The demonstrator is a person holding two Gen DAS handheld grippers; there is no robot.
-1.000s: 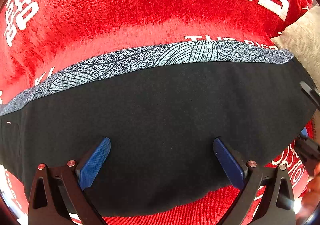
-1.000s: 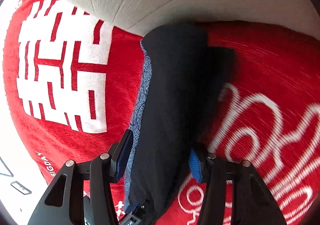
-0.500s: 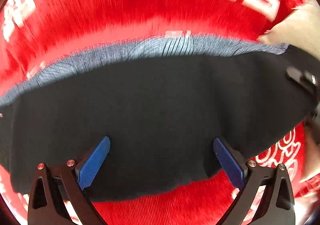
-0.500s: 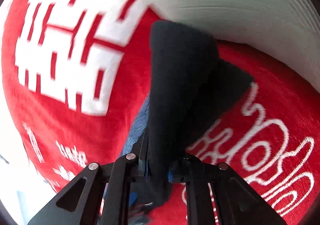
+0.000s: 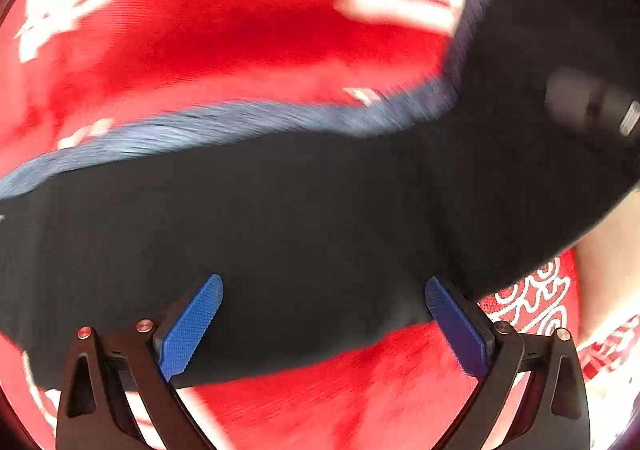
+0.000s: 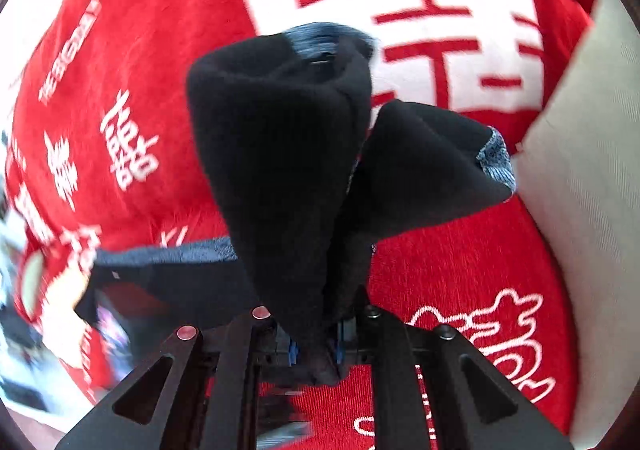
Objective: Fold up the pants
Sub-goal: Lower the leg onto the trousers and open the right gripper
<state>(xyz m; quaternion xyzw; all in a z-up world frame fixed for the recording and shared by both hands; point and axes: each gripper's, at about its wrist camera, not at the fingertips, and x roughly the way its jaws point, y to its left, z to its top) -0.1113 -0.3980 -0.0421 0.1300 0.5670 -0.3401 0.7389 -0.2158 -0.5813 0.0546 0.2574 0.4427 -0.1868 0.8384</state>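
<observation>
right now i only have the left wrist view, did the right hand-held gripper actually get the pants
Observer: Yes. The right hand-held gripper is shut on the black pants, a bunch of cloth pinched between its blue pads.
Operator: is that end off the blanket
Observer: Yes, the gripped cloth rises in a cone above the red blanket.
Operator: anything beside it
Observer: A cream cushion borders the blanket at the right of that view.
Operator: and my left one
Observer: The left hand-held gripper is open above the pants.
</observation>
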